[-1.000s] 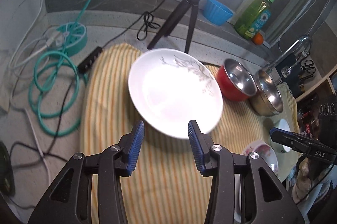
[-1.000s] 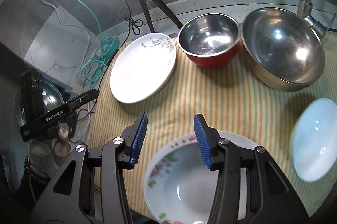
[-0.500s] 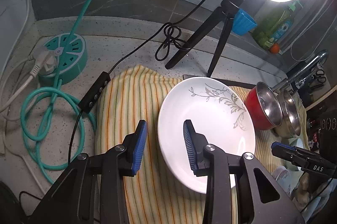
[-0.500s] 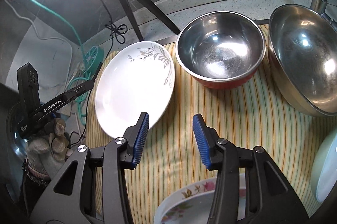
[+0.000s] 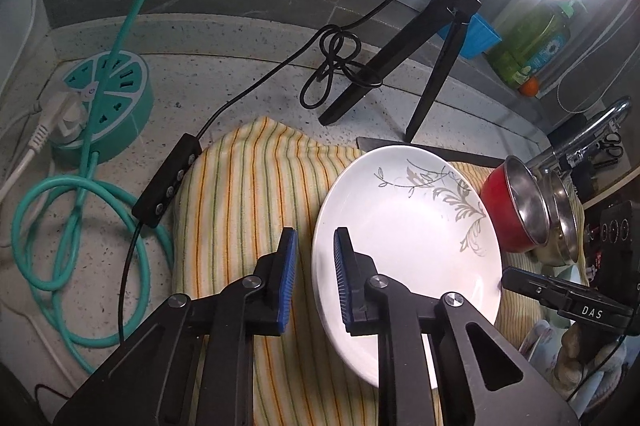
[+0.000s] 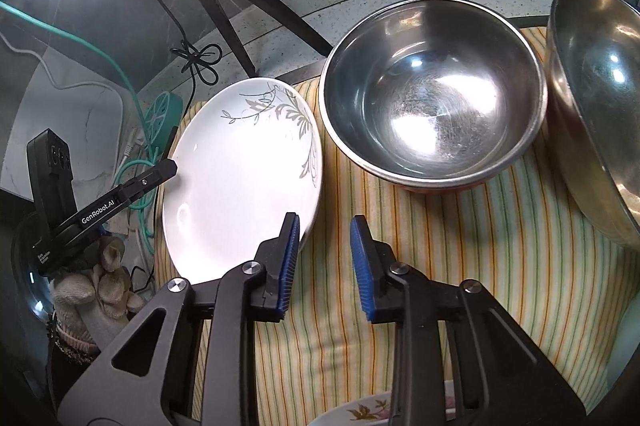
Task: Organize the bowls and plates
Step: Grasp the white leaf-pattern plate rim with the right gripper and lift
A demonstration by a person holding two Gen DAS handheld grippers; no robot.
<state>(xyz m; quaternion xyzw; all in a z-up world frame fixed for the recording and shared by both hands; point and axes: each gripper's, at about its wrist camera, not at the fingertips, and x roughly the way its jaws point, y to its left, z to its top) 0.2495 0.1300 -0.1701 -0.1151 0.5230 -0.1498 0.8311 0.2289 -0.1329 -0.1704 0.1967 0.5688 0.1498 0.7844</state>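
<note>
A white plate with a grey leaf pattern lies on the striped cloth. My left gripper straddles the plate's left rim, one pad outside and one over the plate. Its jaws are closing, with a gap still showing at the rim. My right gripper is at the plate's opposite edge, its jaws closing. The rim sits just by its left pad with cloth showing in the gap. To the right stand a red bowl with a steel inside and a big steel bowl.
A ring-light tripod stands behind the plate. A teal power strip, a teal cable and a black cable control lie left of the cloth. A floral plate sits at the near edge. A faucet is at the right.
Both grippers came down to the white plate, the left to its left rim and the right away from the floral plate to its other edge. Both pairs of jaws have narrowed.
</note>
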